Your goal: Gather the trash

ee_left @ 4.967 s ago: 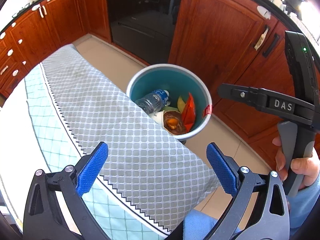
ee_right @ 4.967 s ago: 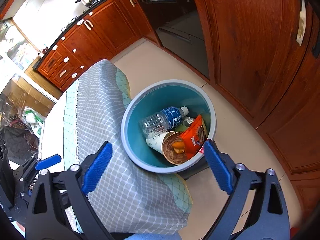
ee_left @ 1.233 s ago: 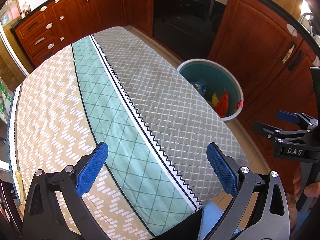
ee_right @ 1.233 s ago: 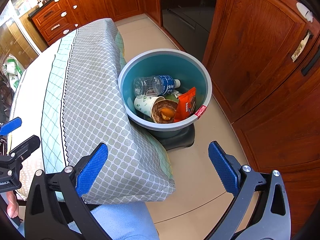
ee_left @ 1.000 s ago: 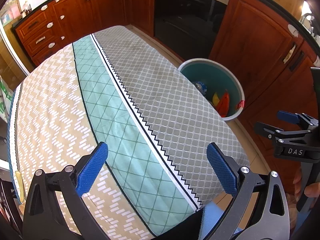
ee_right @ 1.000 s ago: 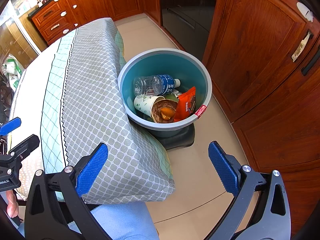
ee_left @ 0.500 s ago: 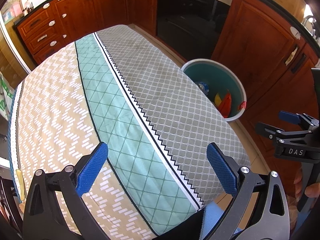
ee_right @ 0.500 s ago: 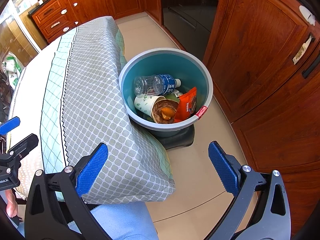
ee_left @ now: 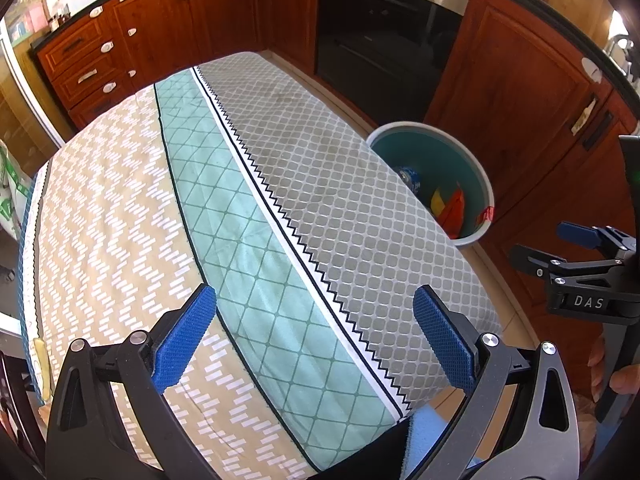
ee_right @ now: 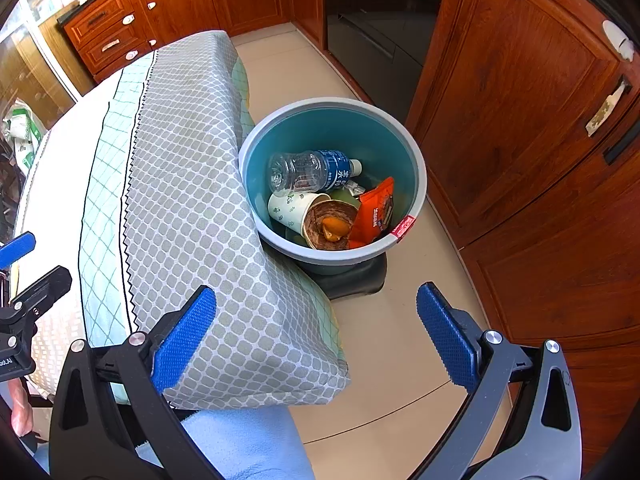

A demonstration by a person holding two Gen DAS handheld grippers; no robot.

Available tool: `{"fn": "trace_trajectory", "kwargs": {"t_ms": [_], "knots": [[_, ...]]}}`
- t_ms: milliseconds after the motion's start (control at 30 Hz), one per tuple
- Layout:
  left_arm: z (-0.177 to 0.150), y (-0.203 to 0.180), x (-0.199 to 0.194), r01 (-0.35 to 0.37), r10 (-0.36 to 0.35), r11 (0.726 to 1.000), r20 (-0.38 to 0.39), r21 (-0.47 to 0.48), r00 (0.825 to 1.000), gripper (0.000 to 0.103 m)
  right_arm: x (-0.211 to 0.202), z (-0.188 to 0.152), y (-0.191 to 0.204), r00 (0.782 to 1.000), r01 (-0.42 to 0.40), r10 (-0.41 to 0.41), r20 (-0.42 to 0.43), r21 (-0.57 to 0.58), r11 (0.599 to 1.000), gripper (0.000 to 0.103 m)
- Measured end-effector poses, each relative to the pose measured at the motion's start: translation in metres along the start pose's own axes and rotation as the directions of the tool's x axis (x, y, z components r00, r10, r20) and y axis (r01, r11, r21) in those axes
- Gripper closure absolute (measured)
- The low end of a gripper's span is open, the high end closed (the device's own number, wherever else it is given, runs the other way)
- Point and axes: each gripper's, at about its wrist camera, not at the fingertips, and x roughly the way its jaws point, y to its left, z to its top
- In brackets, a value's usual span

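A teal bin (ee_right: 416, 168) with a grey rim stands on the floor beside the table; it also shows in the left wrist view (ee_left: 476, 172). In it lie a clear water bottle (ee_right: 308, 170), a paper cup (ee_right: 304, 210) with brown residue and an orange scrap, and an orange snack wrapper (ee_right: 374, 212). My right gripper (ee_right: 316, 324) is open and empty, held above the table's corner and the floor, short of the bin. My left gripper (ee_left: 316, 324) is open and empty over the tablecloth (ee_left: 224, 208).
The table carries a patterned cloth in beige, mint and grey bands (ee_right: 180, 184). Wooden cabinets (ee_right: 520, 112) and a dark oven (ee_left: 384, 40) ring the tiled floor (ee_right: 400, 352). A black base (ee_right: 360, 280) sits under the bin. The right gripper shows at the left wrist view's right edge (ee_left: 580, 276).
The left gripper has pulled back from the bin over the table since five seconds ago; the right has drawn back a little. In the last second, both views barely shift.
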Motion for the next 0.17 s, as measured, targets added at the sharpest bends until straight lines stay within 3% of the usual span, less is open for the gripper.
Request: {"fn": "trace_trajectory", "kwargs": {"t_ms": [167], "knots": [[-0.0011,0.0018,0.0008,0.001,-0.001,1.000,-0.004,-0.008,1.000,0.004,-0.0006,0.0009,0.0016,1.000,0.008,-0.008,-0.001,-0.003,1.000,0.007]]}}
